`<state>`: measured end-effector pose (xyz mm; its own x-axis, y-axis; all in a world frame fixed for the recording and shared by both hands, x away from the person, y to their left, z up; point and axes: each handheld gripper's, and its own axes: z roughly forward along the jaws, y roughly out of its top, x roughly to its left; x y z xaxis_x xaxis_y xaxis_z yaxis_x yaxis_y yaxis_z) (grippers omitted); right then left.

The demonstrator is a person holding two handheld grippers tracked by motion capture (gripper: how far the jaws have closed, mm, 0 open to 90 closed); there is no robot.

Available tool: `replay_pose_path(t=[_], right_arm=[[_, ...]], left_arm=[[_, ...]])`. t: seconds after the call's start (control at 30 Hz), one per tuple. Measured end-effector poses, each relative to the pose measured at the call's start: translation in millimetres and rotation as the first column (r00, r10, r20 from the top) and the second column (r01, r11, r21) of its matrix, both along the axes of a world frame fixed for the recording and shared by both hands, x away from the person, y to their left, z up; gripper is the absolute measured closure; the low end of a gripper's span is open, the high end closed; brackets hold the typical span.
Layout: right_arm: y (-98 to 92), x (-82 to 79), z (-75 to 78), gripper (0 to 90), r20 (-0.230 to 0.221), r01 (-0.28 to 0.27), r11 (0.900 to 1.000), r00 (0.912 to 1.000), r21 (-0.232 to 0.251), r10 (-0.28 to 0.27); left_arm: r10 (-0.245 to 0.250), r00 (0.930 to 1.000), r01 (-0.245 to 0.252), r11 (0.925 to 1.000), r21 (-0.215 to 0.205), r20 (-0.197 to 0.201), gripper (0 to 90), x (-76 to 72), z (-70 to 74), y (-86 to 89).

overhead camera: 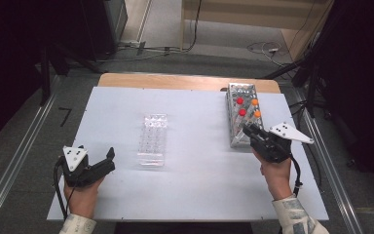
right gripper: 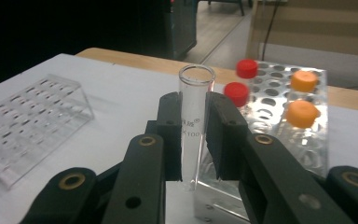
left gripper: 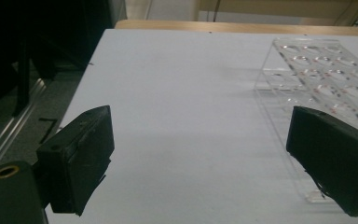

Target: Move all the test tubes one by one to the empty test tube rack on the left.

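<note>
- At centre of the right gripper view, an uncapped glass tube is clamped upright in the right gripper, lifted beside the metal rack.
- Lower left in the high view, the left gripper is held with jaws apart.
- Next, transfer to the clear rack is judged due, calling for careful alignment over a hole.

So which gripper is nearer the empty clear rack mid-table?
Left. The left gripper sits just beside the clear rack, jaws open; the right gripper holds a glass tube by the far rack.

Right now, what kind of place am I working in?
Probably a lab bench set up for recording. A metal rack holds capped tubes, an empty clear rack waits mid-table, and the right gripper is shut on an open glass tube. Cables trail across the floor.
</note>
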<state>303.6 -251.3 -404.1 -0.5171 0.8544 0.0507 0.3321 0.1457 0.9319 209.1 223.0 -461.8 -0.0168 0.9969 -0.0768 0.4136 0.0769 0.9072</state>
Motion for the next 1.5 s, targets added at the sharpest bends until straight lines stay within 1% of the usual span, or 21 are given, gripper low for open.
replay_pose_path(t=[0.3,0.4,0.63,0.73,0.77,0.8,0.83,0.87,0.97,1.03,1.07,1.1,1.17,1.2,1.27,1.3,1.33,1.37,1.43,1.47,1.5], right_arm=[[29.9,-5.1,-17.4,73.7,-0.050,-0.099,0.994,0.9940,-0.039,0.097],[37.9,-6.5,-22.8,73.8,-0.064,-0.126,0.991,0.9903,-0.044,0.124],[52.9,-10.0,-32.2,73.7,-0.083,-0.176,0.983,0.9817,-0.049,0.172],[60.0,-12.0,-35.2,73.8,-0.086,-0.196,0.979,0.9779,-0.056,0.190],[62.6,-12.6,-36.2,73.8,-0.088,-0.202,0.978,0.9765,-0.058,0.197],[65.3,-13.4,-37.2,73.8,-0.091,-0.208,0.976,0.9752,-0.059,0.202],[67.9,-14.2,-38.0,73.7,-0.091,-0.216,0.974,0.9734,-0.062,0.210],[70.6,-15.5,-38.5,73.8,-0.094,-0.221,0.973,0.9722,-0.064,0.215],[77.0,-17.8,-39.8,73.7,-0.092,-0.241,0.968,0.9678,-0.066,0.234],[81.3,-19.3,-41.0,73.8,-0.094,-0.254,0.965,0.9644,-0.066,0.247],[83.5,-19.9,-41.6,73.8,-0.095,-0.261,0.963,0.9624,-0.069,0.254],[85.6,-20.8,-41.9,73.8,-0.096,-0.267,0.961,0.9608,-0.070,0.260],[88.8,-22.4,-42.2,73.8,-0.099,-0.275,0.959,0.9584,-0.074,0.268],[89.8,-22.9,-42.3,73.8,-0.097,-0.278,0.958,0.9578,-0.075,0.271],[91.2,-23.7,-42.3,73.8,-0.095,-0.283,0.956,0.9567,-0.075,0.275],[91.9,-24.2,-42.3,73.7,-0.096,-0.284,0.956,0.9560,-0.074,0.277],[92.8,-24.6,-42.4,73.8,-0.097,-0.287,0.955,0.9554,-0.075,0.279],[92.8,-24.6,-42.4,73.8,-0.097,-0.287,0.955,0.9554,-0.075,0.279],[97.0,-26.4,-43.7,73.7,-0.098,-0.299,0.951,0.9517,-0.078,0.291],[98.9,-27.2,-44.5,73.7,-0.100,-0.305,0.949,0.9499,-0.081,0.296],[101.1,-28.4,-45.2,73.8,-0.102,-0.307,0.948,0.9491,-0.085,0.298]], left_arm=[[-0.099,0.9949,0.099,0.9949,0.018,0.019,7.9,0.8,10.1,-27.9],[-0.162,0.9867,0.162,0.9867,0.017,0.012,7.9,3.5,14.2,-42.4],[-0.220,0.9755,0.219,0.9756,0.011,0.013,7.8,8.5,21.4,-62.1],[-0.268,0.9635,0.268,0.9635,-0.004,-0.005,7.8,15.5,23.1,-75.7],[-0.268,0.9635,0.268,0.9635,-0.004,-0.005,7.8,15.5,23.1,-75.7],[-0.301,0.9534,0.300,0.9537,-0.018,-0.025,7.8,19.7,24.0,-82.5],[-0.301,0.9534,0.300,0.9537,-0.018,-0.025,7.8,19.7,24.0,-82.5],[-0.323,0.9457,0.322,0.9465,-0.023,-0.039,7.8,23.1,24.9,-89.3],[-0.350,0.9360,0.349,0.9365,-0.031,-0.034,7.8,26.3,27.8,-98.8],[-0.357,0.9336,0.356,0.9338,-0.032,-0.029,7.9,27.1,28.9,-102.7],[-0.381,0.9243,0.380,0.9247,-0.018,-0.026,7.9,28.4,30.9,-110.4],[-0.381,0.9243,0.380,0.9247,-0.018,-0.026,7.9,28.4,30.9,-110.4],[-0.401,0.9160,0.401,0.9161,-0.013,-0.015,7.9,28.9,32.3,-118.4],[-0.422,0.9066,0.422,0.9067,-0.001,-0.014,7.9,29.6,33.2,-126.0],[-0.430,0.9025,0.430,0.9026,-0.001,-0.015,8.4,30.0,33.7,-129.6],[-0.455,0.8905,0.454,0.8903,-0.031,-0.009,10.0,30.6,34.7,-135.8],[-0.455,0.8905,0.454,0.8903,-0.031,-0.009,10.4,30.6,34.7,-135.8],[-0.475,0.8799,0.473,0.8788,-0.059,-0.013,10.4,31.4,35.8,-138.3],[-0.501,0.8657,0.499,0.8639,-0.069,-0.007,13.1,31.9,39.5,-146.7],[-0.501,0.8657,0.499,0.8639,-0.069,-0.007,14.4,31.9,39.5,-146.7],[-0.508,0.8614,0.506,0.8593,-0.073,-0.004,16.2,32.0,40.8,-149.4]])
